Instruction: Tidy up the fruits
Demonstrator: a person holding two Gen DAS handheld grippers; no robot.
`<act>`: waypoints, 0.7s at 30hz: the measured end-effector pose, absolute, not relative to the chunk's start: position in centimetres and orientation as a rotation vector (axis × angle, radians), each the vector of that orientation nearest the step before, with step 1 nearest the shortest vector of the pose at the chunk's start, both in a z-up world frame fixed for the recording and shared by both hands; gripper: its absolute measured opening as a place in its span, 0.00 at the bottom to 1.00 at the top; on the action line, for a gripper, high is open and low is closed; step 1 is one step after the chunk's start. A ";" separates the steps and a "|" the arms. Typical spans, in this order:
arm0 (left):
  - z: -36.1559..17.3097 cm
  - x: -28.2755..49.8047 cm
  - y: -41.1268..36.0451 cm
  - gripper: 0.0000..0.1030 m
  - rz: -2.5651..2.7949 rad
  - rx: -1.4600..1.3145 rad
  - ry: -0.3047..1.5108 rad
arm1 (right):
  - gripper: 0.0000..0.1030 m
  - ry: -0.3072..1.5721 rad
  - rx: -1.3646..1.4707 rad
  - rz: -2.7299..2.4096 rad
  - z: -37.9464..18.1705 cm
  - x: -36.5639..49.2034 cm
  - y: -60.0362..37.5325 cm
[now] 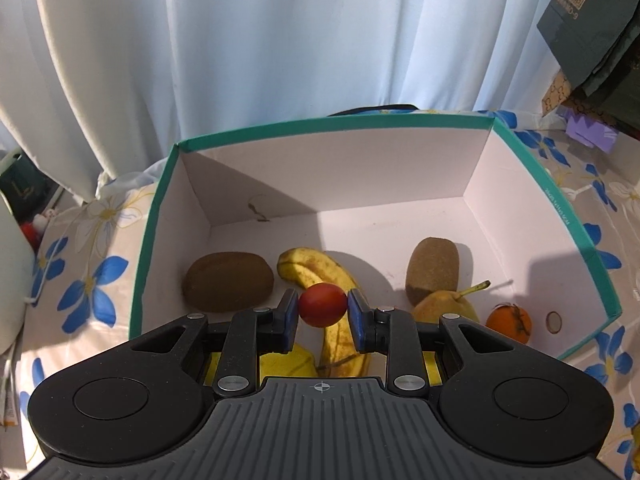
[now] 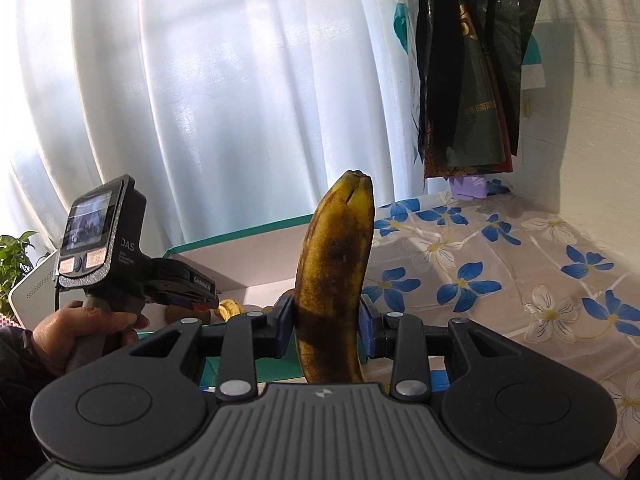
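Left wrist view: left gripper (image 1: 322,316) fingers pinch a small red fruit (image 1: 322,304), perhaps a tomato, over the teal-rimmed box (image 1: 472,176) holding kiwis, banana, pear. Right wrist view: right gripper (image 2: 326,326) fingers clamp an upright browned banana (image 2: 334,272) beside the box.

Readable markings are few. The handheld device (image 2: 100,236) gripped in the person's hand carries the letters "DAS" on its dark side panel; smaller lines beneath them are too fine to read. A white label (image 2: 202,280) on the gripper body ahead of it bears small print, not legible with certainty. The dark green bag (image 1: 576,12) at the upper right of the left wrist view shows a QR code and Chinese characters, too small to read. Printing along the teal box rim (image 1: 554,204) is illegible.
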State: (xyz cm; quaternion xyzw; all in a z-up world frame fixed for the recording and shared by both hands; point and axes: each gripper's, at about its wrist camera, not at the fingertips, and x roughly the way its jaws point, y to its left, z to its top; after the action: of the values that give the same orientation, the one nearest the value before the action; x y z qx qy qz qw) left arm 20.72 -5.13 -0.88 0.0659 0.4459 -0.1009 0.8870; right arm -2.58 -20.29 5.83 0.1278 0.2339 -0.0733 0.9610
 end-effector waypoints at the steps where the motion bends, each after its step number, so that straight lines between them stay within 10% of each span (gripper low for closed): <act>1: -1.3 20.9 -5.2 0.29 -0.207 0.140 0.933 | 0.31 0.469 0.262 -0.152 5.9 -2.6 -20.4; 16: -3.7 22.1 -5.0 0.32 -0.198 0.138 1.003 | 0.31 0.433 0.266 -0.132 6.6 -2.1 -20.5; 21: -3.1 21.4 -4.9 0.72 -0.165 0.153 0.959 | 0.31 0.428 0.267 -0.129 6.7 -2.3 -20.2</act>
State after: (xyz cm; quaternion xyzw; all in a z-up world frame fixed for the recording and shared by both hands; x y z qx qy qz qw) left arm 21.40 -4.87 -3.09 0.0734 0.4602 -0.0792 0.8812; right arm -2.29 -20.21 6.75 0.1318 0.2116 -0.0638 0.9663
